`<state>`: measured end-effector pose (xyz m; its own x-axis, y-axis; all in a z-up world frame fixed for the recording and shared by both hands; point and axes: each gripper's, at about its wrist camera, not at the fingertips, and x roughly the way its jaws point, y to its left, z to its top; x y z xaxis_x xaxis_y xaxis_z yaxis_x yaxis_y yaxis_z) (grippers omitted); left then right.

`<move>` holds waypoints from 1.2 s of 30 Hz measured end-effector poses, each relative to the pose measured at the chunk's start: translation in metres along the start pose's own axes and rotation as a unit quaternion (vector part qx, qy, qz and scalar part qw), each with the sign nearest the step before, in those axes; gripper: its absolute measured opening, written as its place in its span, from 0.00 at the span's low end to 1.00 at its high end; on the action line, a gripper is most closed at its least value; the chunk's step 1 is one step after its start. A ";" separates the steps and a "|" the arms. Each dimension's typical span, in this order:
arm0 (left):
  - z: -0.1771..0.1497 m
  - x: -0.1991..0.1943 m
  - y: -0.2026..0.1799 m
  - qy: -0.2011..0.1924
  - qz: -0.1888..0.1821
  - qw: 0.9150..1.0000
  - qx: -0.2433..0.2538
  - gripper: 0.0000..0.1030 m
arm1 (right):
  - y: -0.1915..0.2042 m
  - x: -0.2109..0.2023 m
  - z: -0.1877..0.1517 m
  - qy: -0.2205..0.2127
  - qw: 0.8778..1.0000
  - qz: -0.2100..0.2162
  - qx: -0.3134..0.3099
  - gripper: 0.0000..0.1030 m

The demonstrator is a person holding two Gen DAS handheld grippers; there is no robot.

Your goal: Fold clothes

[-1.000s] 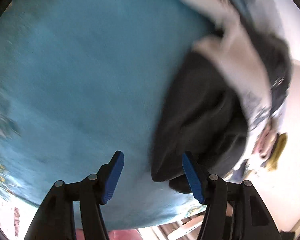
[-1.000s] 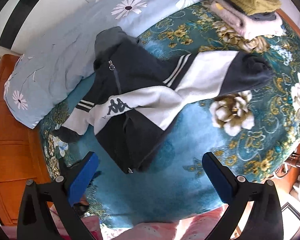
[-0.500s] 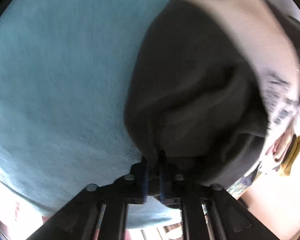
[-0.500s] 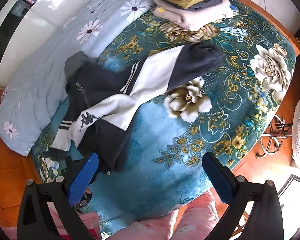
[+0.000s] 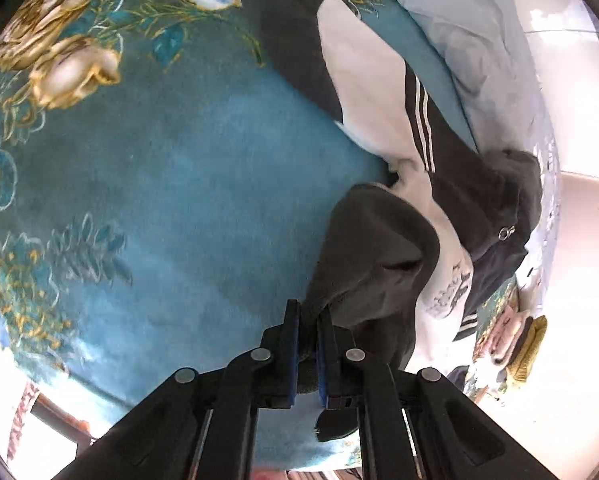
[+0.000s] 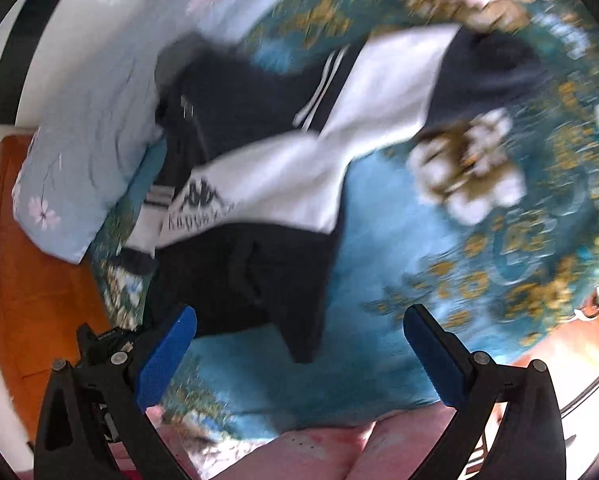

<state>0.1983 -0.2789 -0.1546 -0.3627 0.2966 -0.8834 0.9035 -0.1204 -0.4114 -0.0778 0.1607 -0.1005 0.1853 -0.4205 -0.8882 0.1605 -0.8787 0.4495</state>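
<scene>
A: Left view?
B: The left gripper pinches the jacket hem; jacket runs toward one o'clock across the teal bedspread.
A: Right view?
B: Blurry. The right gripper gapes, empty; jacket probably lies around eleven, beside a pillow.

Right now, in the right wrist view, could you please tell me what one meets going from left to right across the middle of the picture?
Orange wooden frame → pale blue daisy-print quilt → black and white jacket → teal floral blanket.
</scene>
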 end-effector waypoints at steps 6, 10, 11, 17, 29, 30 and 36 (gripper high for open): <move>-0.008 0.001 -0.024 -0.001 0.036 0.999 0.013 0.08 | 0.002 0.092 0.000 0.094 0.995 0.018 -0.019 1.00; -0.007 0.004 -0.029 0.001 0.056 0.998 0.017 0.08 | -0.018 0.143 -0.016 0.126 0.991 0.035 0.020 0.97; -0.008 0.005 -0.031 0.002 0.063 0.998 0.023 0.08 | -0.023 0.155 -0.020 0.131 0.990 0.038 0.032 0.86; -0.007 0.007 -0.040 0.007 0.088 0.995 0.049 0.08 | -0.041 0.186 -0.037 0.134 0.981 0.081 0.112 0.33; -0.054 -0.019 -0.030 0.051 0.030 0.994 0.094 0.08 | -0.045 -0.010 0.016 -0.045 0.997 0.051 -0.019 0.08; -0.060 -0.010 -0.023 0.062 0.039 0.993 0.095 0.08 | -0.050 -0.022 0.015 -0.054 0.998 0.034 -0.028 0.08; -0.081 0.056 0.007 0.118 0.116 0.981 0.104 0.08 | -0.101 0.043 -0.006 0.043 0.991 -0.119 -0.037 0.09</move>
<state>0.2029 -0.1863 -0.1890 -0.0673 0.4464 -0.8923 0.8805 -0.3941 -0.2636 -0.0802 0.2330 -0.1832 0.2160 -0.1801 -0.9596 0.2795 -0.9303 0.2375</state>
